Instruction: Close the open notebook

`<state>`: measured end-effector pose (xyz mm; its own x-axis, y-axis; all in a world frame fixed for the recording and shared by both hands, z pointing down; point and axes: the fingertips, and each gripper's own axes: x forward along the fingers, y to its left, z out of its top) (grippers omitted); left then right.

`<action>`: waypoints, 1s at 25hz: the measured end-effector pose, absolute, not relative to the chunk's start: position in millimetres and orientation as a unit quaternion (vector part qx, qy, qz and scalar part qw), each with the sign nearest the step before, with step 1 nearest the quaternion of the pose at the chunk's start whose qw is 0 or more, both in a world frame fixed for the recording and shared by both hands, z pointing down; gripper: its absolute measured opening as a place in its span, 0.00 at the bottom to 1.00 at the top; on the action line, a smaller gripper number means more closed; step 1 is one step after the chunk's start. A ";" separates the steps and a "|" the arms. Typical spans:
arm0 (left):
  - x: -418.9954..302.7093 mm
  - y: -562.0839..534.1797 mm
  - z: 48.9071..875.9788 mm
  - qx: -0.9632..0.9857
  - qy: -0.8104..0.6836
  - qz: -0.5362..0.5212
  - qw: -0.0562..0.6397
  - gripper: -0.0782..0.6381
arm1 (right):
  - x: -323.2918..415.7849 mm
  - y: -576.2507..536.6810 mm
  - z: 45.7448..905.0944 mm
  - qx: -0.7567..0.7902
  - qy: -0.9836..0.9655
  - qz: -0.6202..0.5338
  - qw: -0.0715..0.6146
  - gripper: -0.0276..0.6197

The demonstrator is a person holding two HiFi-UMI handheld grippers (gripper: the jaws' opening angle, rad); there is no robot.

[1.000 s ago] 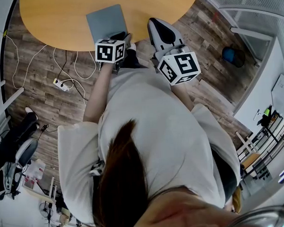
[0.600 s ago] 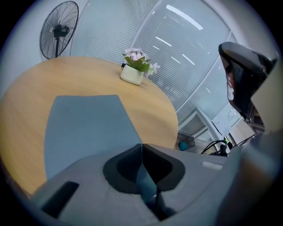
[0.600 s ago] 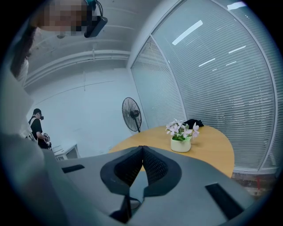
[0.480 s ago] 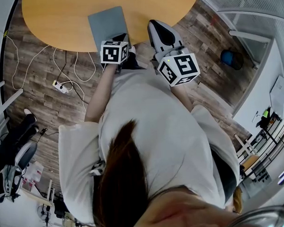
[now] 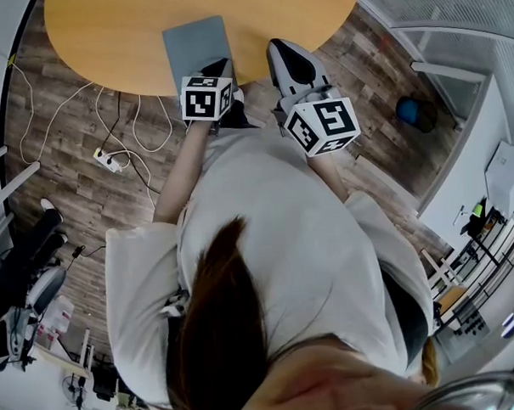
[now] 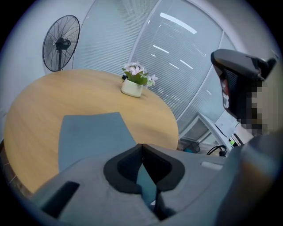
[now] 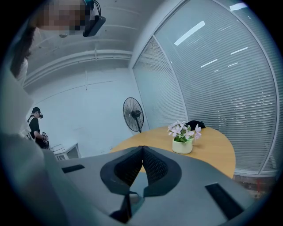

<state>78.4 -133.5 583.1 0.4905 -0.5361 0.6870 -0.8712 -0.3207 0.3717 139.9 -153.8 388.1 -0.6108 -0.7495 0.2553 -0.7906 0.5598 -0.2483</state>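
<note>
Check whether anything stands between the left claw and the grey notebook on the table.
Nothing visible does. The left claw, shut with nothing between its jaws, points at the near edge of the notebook, and the cover ahead lies bare. The flower pot stands on the table beyond the notebook, clear of it.

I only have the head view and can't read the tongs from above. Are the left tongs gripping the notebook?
Observer: No. The left gripper view shows the left tongs shut tip to tip, nothing between them.
Operator: And the other pair?
Observer: The right tongs are shut and empty too.
Operator: What else is up there?
Observer: A white pot of flowers stands on the table, beyond the closed notebook.
</note>
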 end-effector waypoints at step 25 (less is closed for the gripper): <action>-9.7 -198.4 399.0 0.827 -0.542 0.077 0.128 0.13 | 92.4 -162.9 339.2 0.441 -0.889 0.111 0.041 0.05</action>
<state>-9.7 -198.4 399.0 0.4005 -0.8767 0.2665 -0.9163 -0.3799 0.1272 92.4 -162.9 339.2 -0.6068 -0.7762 0.1711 -0.7945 0.5858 -0.1601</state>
